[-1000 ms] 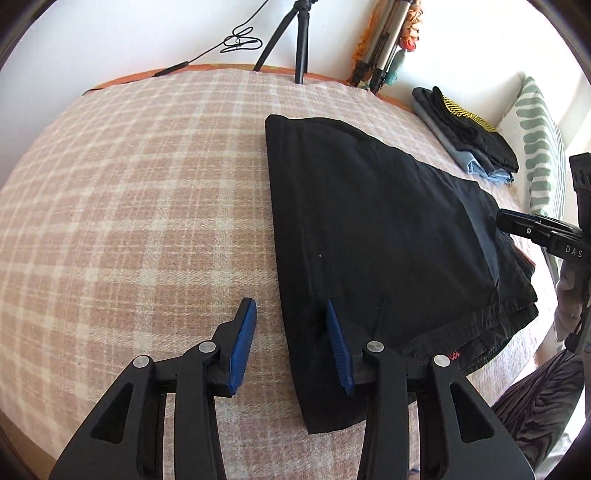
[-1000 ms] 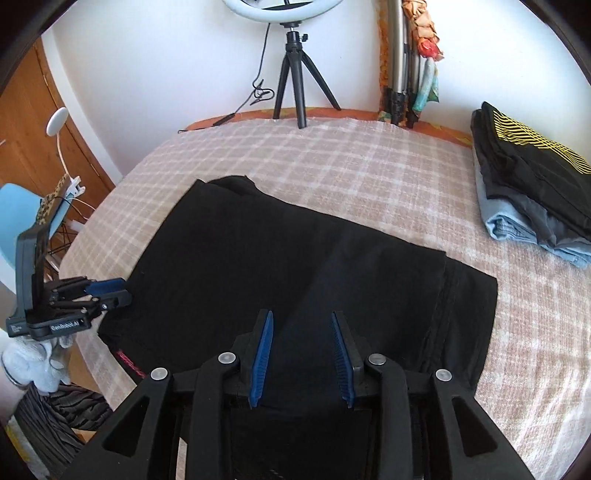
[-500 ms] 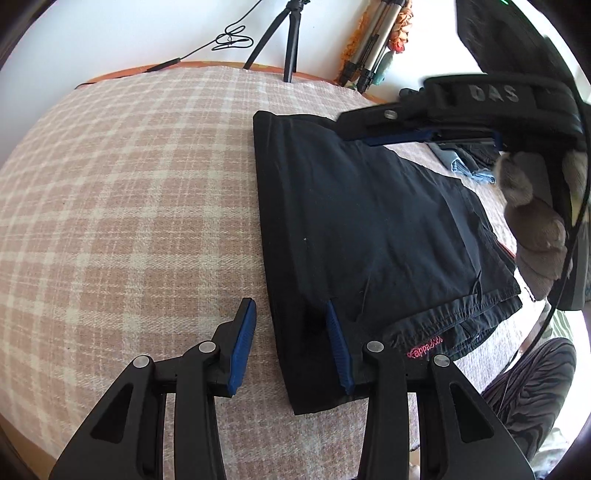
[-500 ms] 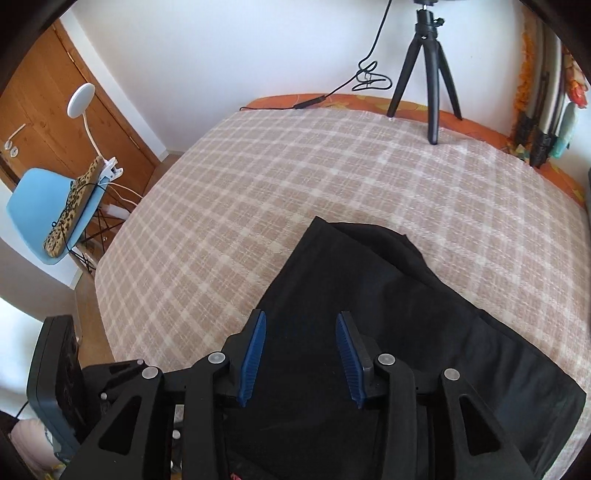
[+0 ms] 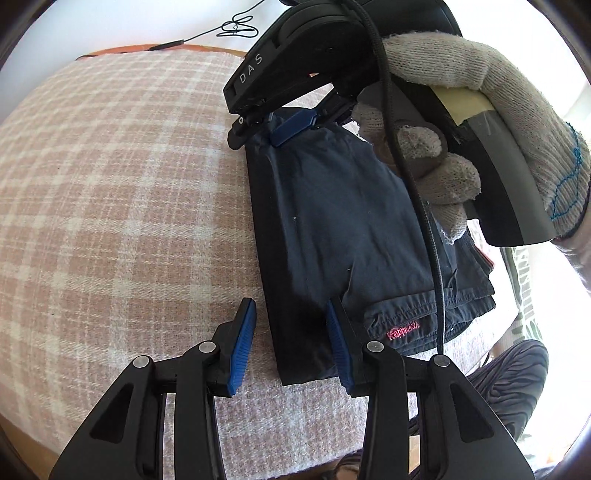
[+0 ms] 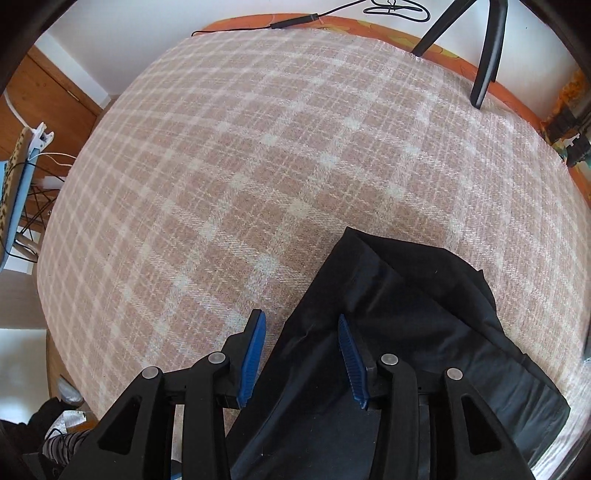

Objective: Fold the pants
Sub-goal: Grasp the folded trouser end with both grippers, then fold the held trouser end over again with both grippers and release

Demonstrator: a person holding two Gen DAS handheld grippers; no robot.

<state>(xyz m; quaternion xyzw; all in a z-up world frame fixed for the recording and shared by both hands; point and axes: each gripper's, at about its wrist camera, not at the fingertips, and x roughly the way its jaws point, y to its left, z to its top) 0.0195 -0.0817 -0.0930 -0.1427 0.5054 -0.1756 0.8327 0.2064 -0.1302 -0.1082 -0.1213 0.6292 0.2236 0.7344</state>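
Note:
Black pants (image 5: 340, 229) lie folded lengthwise on the plaid bed, waistband with a pink logo (image 5: 402, 326) nearest me. My left gripper (image 5: 291, 349) is open, straddling the pants' left edge near the waistband. My right gripper (image 6: 301, 354) is open over the far cuff end of the pants (image 6: 388, 314), straddling the left edge there. It also shows in the left wrist view (image 5: 273, 127), held by a gloved hand (image 5: 480, 122), its blue pad down at the cuff.
The pink plaid blanket (image 6: 277, 166) covers the bed. A tripod (image 6: 484, 48) stands at the far edge with a cable (image 6: 291, 24). A blue chair (image 6: 14, 192) stands beyond the bed's left side.
My right gripper has swung from the waistband side across to the far cuff end and come down low over it. My left gripper has stayed open at the near left edge.

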